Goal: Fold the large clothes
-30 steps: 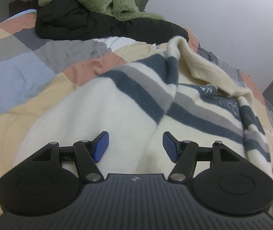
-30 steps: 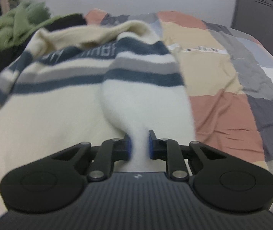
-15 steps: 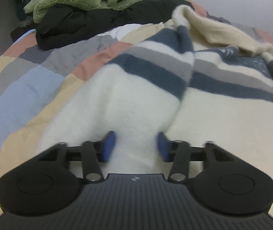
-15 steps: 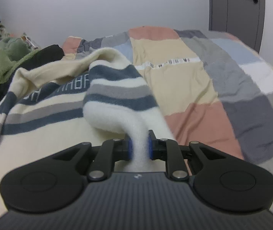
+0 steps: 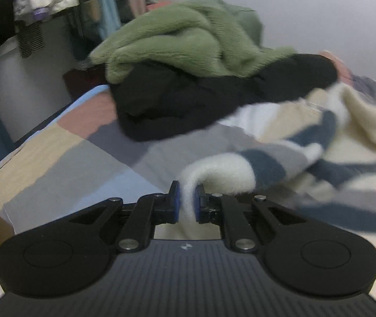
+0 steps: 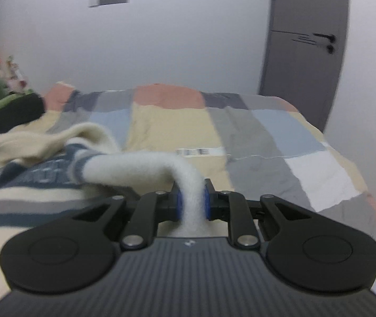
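Now pinching sweater (image 5: 319, 155): left gripper (image 5: 187, 204), formerly open

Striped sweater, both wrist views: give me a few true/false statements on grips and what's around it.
1. The left hand-held gripper is shut on the striped sweater. True.
2. The right hand-held gripper is open and holds nothing. False: it pinches white sweater fabric.
3. The green fleece lies on top of the black garment. True.
4. The sweater lies on a bare wooden table. False: it lies on a patchwork bedspread.
5. The grey door stands open. False: it looks closed.
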Available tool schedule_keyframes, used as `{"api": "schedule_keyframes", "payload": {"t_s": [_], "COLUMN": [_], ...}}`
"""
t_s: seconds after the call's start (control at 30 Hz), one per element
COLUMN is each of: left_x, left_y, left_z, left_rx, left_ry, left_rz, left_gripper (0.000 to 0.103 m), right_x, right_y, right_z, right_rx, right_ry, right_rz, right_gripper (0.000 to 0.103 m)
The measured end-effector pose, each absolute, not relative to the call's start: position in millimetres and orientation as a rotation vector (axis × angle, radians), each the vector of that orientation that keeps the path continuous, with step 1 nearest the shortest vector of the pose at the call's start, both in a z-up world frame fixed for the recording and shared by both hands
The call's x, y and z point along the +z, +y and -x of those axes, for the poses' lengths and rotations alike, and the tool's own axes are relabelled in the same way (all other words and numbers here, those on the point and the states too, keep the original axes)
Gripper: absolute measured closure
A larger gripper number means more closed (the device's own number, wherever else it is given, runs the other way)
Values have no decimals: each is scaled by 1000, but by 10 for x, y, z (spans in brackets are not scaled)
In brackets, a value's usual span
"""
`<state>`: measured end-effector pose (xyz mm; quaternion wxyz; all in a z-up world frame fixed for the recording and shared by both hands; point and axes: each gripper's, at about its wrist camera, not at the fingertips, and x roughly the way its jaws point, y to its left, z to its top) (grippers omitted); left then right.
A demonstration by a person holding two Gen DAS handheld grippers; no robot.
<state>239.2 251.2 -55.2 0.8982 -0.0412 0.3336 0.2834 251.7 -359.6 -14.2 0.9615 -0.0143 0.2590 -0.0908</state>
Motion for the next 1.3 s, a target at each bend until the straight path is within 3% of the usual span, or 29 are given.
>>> {"api": "schedule_keyframes", "payload": {"t_s": [0.57, 0.6, 0.7, 0.73, 0.8, 0.93, 1.3], "left_x": [-1054, -1038, -951, -905, -792, -562, -381], "left_y": [3151, 3126, 3045, 3017, 2952, 2724, 1889], "left_z": [-2900, -2900, -2846, -2812, -2745, -2620, -2410], "left_rx": [644, 639, 612, 609, 569, 495, 202], "left_ry": [813, 815, 792, 771, 734, 663, 605], "left_rz": [224, 221, 219, 223, 241, 252, 415], "left_gripper": [85, 79, 37, 34, 33, 31, 30], "right_x": [-1078, -1078, -1008, -979, -929, -852, -402], "right_y": [-3954, -3943, -3993, -4015, -4020, -3948, -3448], "right_z": [-3221, -3227, -3199, -3175, -3129, -3036, -2764], "right_rx": [-357, -354, -336, -327, -317, -313, -131], "right_ry": [702, 704, 701, 692, 673, 631, 476], "right_rz": [13, 24, -32, -57, -72, -59, -108], "right_gripper": [82, 82, 81, 81, 72, 40, 37]}}
